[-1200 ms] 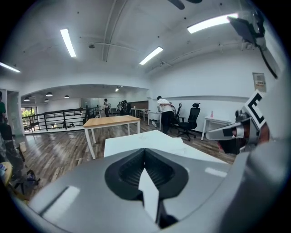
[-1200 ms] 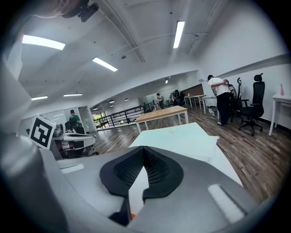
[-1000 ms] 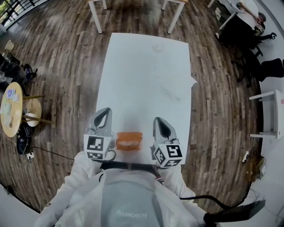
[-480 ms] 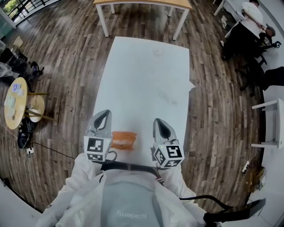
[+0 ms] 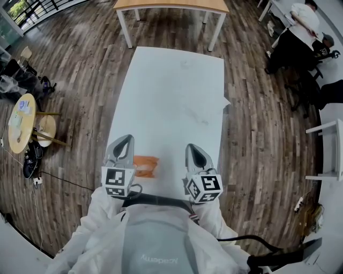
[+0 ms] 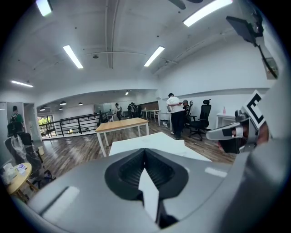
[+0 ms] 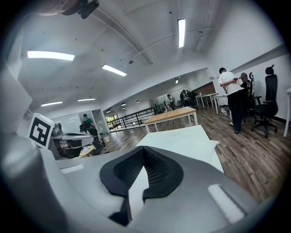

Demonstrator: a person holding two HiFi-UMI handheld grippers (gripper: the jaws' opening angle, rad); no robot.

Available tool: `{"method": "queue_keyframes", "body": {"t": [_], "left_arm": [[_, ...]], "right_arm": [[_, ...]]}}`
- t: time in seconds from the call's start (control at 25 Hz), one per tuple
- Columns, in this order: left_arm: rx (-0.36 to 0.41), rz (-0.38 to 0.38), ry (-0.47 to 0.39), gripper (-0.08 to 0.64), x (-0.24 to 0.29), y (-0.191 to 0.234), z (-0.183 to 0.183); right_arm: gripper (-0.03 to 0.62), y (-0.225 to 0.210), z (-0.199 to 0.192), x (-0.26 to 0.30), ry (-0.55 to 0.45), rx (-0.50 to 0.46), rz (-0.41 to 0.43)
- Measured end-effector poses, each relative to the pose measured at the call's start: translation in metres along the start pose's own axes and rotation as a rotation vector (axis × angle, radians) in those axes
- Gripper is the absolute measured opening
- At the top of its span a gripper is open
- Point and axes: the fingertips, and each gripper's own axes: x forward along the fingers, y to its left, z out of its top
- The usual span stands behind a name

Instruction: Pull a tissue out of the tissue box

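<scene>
An orange tissue box (image 5: 144, 166) lies on the long white table (image 5: 171, 96) near its front edge, with pale tissue showing at its slot. My left gripper (image 5: 125, 140) hangs just left of the box, jaws shut and empty. My right gripper (image 5: 194, 147) hangs well to the right of the box, also shut and empty. Both are held close to my body above the table's near end. In the left gripper view the jaws (image 6: 145, 150) meet at the tips, and the right gripper (image 6: 232, 134) shows at the side. The right gripper view shows its own closed jaws (image 7: 143, 149). Neither gripper view shows the box.
A wooden-topped table (image 5: 171, 5) stands beyond the far end of the white one. People and black office chairs (image 5: 300, 37) are at the back right. A small round table (image 5: 21, 128) with clutter stands on the left, a white table (image 5: 327, 150) on the right.
Both grippers have drifted slightly right over the table, so the box now lies closer to the left gripper instead of midway. Both stay shut. The box has not moved.
</scene>
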Motion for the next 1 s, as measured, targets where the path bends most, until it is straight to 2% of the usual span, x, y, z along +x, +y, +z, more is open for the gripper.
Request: {"method": "queue_keyframes", "body": {"t": [1.0], "left_arm": [[0.002, -0.022, 0.0, 0.0, 0.016, 0.002, 0.003]], "right_arm": [[0.001, -0.008, 0.008, 0.0, -0.004, -0.004, -0.029]]}}
